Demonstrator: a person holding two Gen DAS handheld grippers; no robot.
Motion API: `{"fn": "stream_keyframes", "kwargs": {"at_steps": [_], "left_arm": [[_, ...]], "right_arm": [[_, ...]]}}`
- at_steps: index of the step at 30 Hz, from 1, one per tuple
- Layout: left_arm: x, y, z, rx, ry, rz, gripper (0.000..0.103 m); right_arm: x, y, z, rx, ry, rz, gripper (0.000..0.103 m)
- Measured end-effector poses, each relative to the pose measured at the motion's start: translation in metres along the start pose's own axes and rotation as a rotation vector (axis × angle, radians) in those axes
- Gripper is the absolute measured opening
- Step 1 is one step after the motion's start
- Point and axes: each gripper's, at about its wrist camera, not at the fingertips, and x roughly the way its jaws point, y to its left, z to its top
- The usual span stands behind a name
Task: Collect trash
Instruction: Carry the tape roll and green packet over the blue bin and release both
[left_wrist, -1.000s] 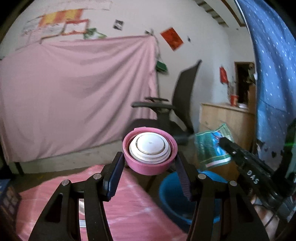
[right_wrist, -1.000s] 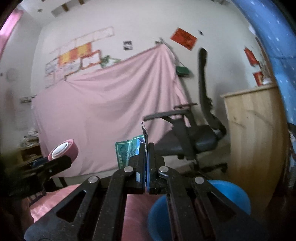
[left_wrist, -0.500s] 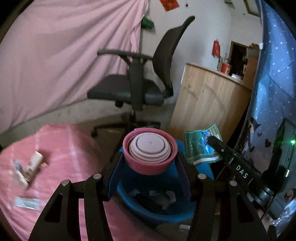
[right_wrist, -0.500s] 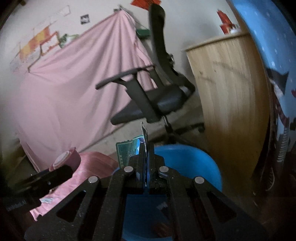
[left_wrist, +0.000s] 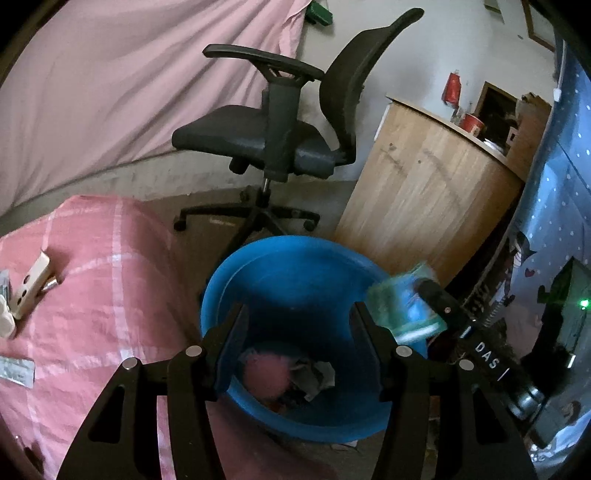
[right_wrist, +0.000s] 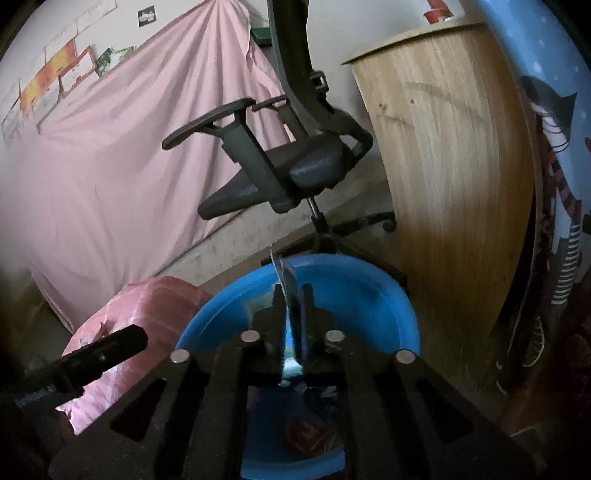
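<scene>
- Table with pink cloth (left_wrist: 110, 266): litter remains at its far left, namely a cream clip-like piece (left_wrist: 31, 286) and a flat wrapper (left_wrist: 16, 367). Judged as later pickups.
- Left gripper (left_wrist: 299, 343): jaws stand apart with nothing between them, directly above the blue basin (left_wrist: 295, 258). A pink round lid (left_wrist: 264, 376), blurred, shows below among crumpled scraps in the basin.
- Advice, left side: hold the jaws open over the middle of the basin until the lid has settled, then lift straight up clear of the rim.
- Right gripper (right_wrist: 291, 314): jaws have just been opening. The green snack wrapper (left_wrist: 402, 310) sits between them, edge-on and motion-blurred, over the basin's right rim. Whether the pads press it cannot be told; it appears to be slipping free.
- Advice, right side: open wider and bring the wrapper inward, since a light foil may drift outside the rim.
- Wrapper condition: thin, glossy, green with blue print, crumpled; it will flutter rather than drop cleanly.
</scene>
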Motion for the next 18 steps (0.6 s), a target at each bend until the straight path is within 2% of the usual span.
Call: {"fn": "stream_keyframes", "kwargs": {"at_steps": [2, 10, 16, 18], "left_arm": [[-0.002, 0.001, -0.001, -0.002, -0.008, 0.01, 0.053], [-0.023, 0.014, -0.004, -0.037, -0.064, 0.066, 0.056], [-0.062, 0.031, -0.003, -0.061, -0.173, 0.126, 0.069], [-0.076, 0.037, -0.004, -0.062, -0.215, 0.159, 0.077]], "right_arm": [[0.0, 0.003, 0.0, -0.011, 0.0, 0.006, 0.053], [-0.007, 0.019, 0.003, -0.05, -0.044, 0.029, 0.07], [-0.024, 0.041, 0.006, -0.088, -0.128, 0.083, 0.087], [-0.029, 0.048, 0.006, -0.099, -0.152, 0.1, 0.094]]}}
